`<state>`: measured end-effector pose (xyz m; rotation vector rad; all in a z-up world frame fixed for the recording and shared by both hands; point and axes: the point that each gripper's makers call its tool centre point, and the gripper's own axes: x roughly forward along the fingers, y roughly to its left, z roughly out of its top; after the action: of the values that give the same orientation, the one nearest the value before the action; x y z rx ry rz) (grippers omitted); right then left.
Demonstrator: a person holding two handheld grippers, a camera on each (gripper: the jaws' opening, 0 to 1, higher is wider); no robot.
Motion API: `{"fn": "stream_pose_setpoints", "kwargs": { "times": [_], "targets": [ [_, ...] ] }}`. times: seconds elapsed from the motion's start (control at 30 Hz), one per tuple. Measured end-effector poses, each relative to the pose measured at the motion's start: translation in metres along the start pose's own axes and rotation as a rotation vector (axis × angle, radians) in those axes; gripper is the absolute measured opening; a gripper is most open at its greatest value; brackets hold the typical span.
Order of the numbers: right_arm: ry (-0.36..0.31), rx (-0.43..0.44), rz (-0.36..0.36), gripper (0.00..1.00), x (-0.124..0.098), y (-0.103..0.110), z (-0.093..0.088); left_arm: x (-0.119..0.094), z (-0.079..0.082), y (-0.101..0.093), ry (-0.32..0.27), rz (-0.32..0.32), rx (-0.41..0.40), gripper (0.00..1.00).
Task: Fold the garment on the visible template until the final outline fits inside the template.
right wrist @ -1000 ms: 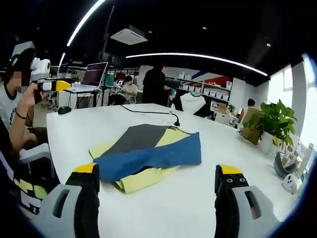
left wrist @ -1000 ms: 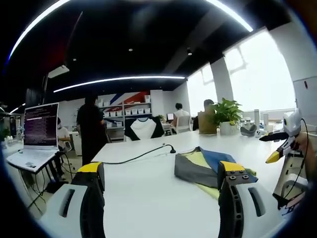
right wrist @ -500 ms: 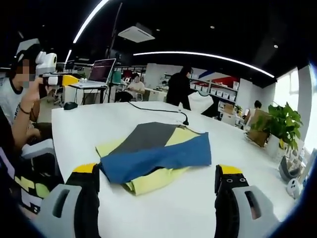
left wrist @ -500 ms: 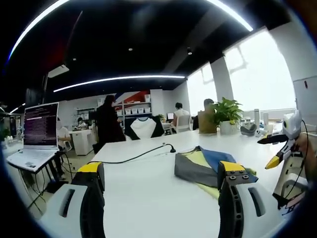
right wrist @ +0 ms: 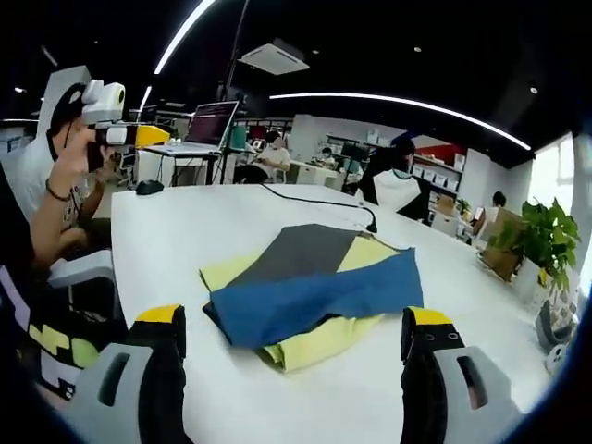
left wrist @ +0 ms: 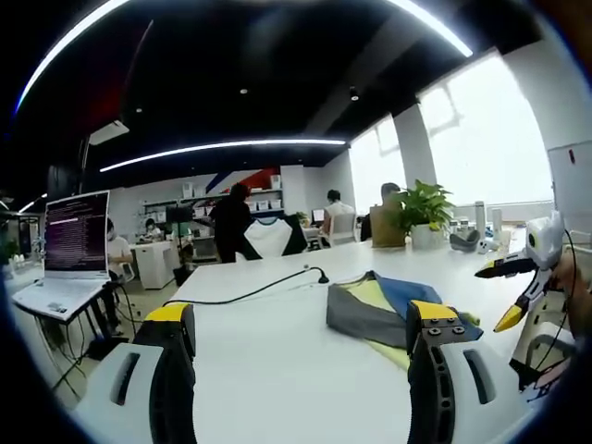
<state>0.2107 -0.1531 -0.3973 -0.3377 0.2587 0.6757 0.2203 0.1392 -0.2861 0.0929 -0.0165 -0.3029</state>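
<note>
A folded garment point(right wrist: 314, 287) lies flat on the white table point(right wrist: 176, 231), with a grey panel, a blue panel across it and yellow edges showing. My right gripper point(right wrist: 294, 316) hovers just short of its near edge, open, with nothing between the jaws. In the left gripper view the garment point(left wrist: 375, 310) lies to the right, partly behind my right-hand jaw. My left gripper point(left wrist: 301, 314) is open and empty above bare table. The right gripper point(left wrist: 509, 291) appears at the far right, held in a hand. The left gripper point(right wrist: 120, 116) is raised at upper left.
A black cable point(left wrist: 250, 294) runs across the table behind the garment. A laptop point(left wrist: 69, 245) stands on a side desk, a mouse point(right wrist: 148, 187) lies at the table's far corner, and a potted plant point(left wrist: 424, 208) is at the back. People stand and sit beyond.
The right gripper view has drawn closer to the garment, which looks larger and nearer. A person in dark clothes has walked rightward in the background. The left gripper view has held still.
</note>
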Motion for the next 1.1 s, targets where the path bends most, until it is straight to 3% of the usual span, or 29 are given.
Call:
{"fn": "stream_pose_setpoints", "kwargs": {
  "times": [0.73, 0.9, 1.1],
  "targets": [
    [0.018, -0.012, 0.096, 0.94, 0.031, 0.026, 0.002, -0.001, 0.0, 0.002, 0.002, 0.001, -0.013, 1.0],
    [0.02, -0.018, 0.11, 0.8, 0.037, 0.031, 0.002, -0.002, 0.0, 0.002, 0.002, 0.001, -0.014, 1.0],
    [0.022, -0.005, 0.119, 0.77, 0.044, 0.035, 0.001, -0.004, 0.001, 0.003, -0.002, 0.005, -0.018, 1.0]
  ]
}}
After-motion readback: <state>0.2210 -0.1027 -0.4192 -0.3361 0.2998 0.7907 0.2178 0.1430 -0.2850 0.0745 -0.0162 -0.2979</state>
